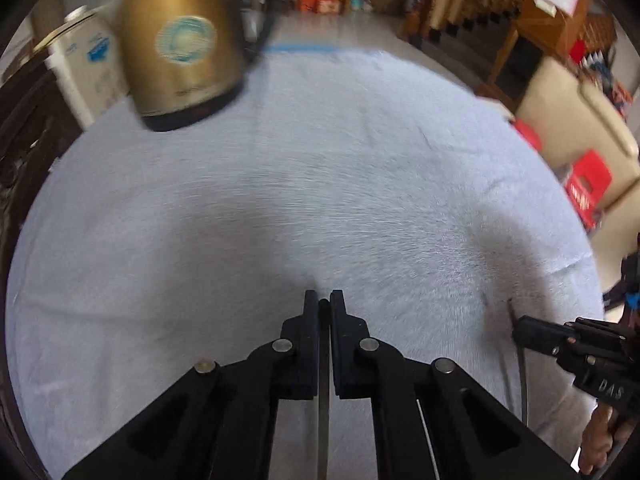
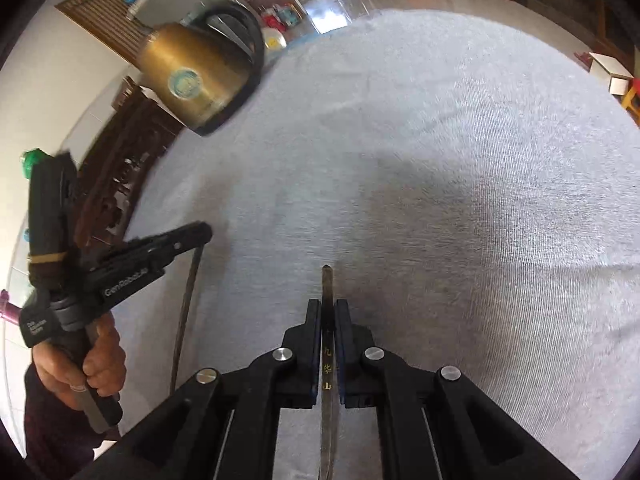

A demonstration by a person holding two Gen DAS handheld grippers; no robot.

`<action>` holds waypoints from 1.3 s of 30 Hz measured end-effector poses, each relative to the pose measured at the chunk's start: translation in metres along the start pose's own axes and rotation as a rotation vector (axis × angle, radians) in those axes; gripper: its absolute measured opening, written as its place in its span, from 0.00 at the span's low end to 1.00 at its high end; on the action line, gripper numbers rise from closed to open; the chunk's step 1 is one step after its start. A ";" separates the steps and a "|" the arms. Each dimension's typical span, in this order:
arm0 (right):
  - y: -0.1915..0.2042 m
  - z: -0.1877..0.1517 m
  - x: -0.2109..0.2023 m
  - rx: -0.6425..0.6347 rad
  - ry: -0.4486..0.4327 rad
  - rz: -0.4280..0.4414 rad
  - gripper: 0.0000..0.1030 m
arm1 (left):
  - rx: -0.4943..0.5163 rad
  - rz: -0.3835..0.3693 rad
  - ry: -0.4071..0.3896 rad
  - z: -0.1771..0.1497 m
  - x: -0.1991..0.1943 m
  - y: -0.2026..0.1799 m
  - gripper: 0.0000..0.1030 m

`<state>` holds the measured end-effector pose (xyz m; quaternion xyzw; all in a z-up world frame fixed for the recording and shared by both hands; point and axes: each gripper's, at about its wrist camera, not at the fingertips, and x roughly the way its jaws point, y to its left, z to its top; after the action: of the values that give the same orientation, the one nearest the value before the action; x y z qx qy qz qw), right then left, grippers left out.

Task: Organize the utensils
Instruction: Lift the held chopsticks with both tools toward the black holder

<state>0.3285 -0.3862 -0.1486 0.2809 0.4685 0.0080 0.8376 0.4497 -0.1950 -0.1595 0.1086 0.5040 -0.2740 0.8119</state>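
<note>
A thin dark chopstick (image 1: 323, 420) runs between the pads of my left gripper (image 1: 324, 300), which is shut on it above the pale cloth-covered table (image 1: 320, 180). My right gripper (image 2: 328, 308) is shut on a second dark chopstick (image 2: 327, 280) with gold characters, its tip poking out past the fingers. The right wrist view shows the left gripper (image 2: 204, 232) at the left, held by a hand (image 2: 96, 368), with its chopstick (image 2: 186, 300) hanging down. In the left wrist view the right gripper (image 1: 520, 330) enters from the right edge, its chopstick (image 1: 523, 380) hanging below.
A gold electric kettle (image 1: 180, 52) with a black handle stands at the table's far left. A white container (image 1: 80, 68) and dark carved wooden furniture (image 2: 120, 168) lie beyond the left edge. Cream and red boxes (image 1: 580, 140) sit off to the right.
</note>
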 end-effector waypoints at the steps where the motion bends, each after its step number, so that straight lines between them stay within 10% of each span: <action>1: 0.004 -0.002 -0.008 -0.005 -0.028 0.006 0.07 | -0.011 0.004 -0.021 -0.003 -0.010 0.004 0.05; 22: 0.046 -0.109 -0.207 0.008 -0.642 -0.036 0.07 | -0.296 0.096 -0.505 -0.136 -0.245 0.048 0.05; 39: 0.081 -0.171 -0.313 -0.062 -0.867 -0.054 0.07 | -0.328 0.085 -0.740 -0.204 -0.338 -0.011 0.05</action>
<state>0.0383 -0.3258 0.0659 0.2206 0.0801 -0.1185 0.9648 0.1735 0.0014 0.0430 -0.1076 0.2100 -0.1769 0.9555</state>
